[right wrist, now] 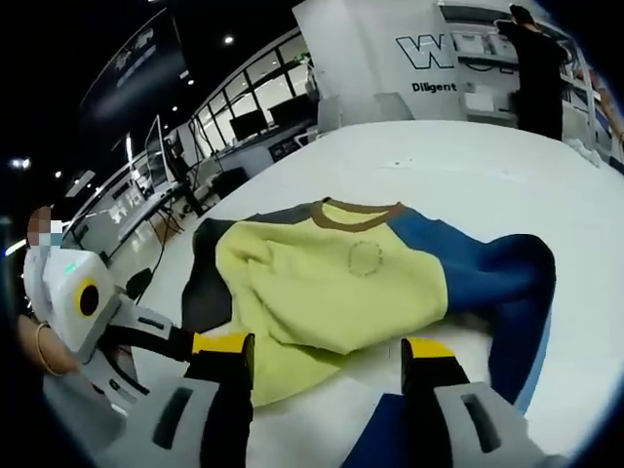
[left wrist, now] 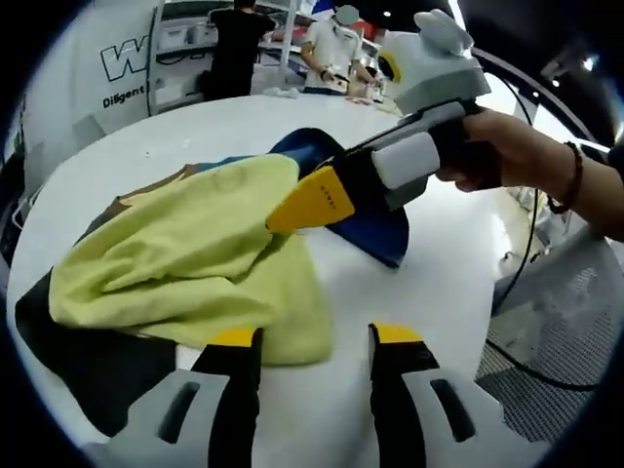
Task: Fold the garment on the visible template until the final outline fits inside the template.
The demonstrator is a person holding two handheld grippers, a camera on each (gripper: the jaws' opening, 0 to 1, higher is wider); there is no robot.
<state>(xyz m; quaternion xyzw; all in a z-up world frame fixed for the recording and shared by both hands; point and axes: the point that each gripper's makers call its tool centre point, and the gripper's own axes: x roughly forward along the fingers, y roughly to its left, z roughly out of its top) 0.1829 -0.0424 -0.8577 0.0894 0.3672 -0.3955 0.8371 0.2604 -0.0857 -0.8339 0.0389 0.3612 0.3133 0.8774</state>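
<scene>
On the white worktop [left wrist: 429, 283] lies a half-folded yellow and blue T-shirt [left wrist: 185, 263]. The left gripper [left wrist: 314, 336] fingers stand apart; the right gripper [right wrist: 327, 351] fingers also stand apart over the shirt.

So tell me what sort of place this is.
Probably an open lab or showroom hall: a big white table holds the shirt, a printed banner stands behind, and desks with monitors line a glass wall.
</scene>
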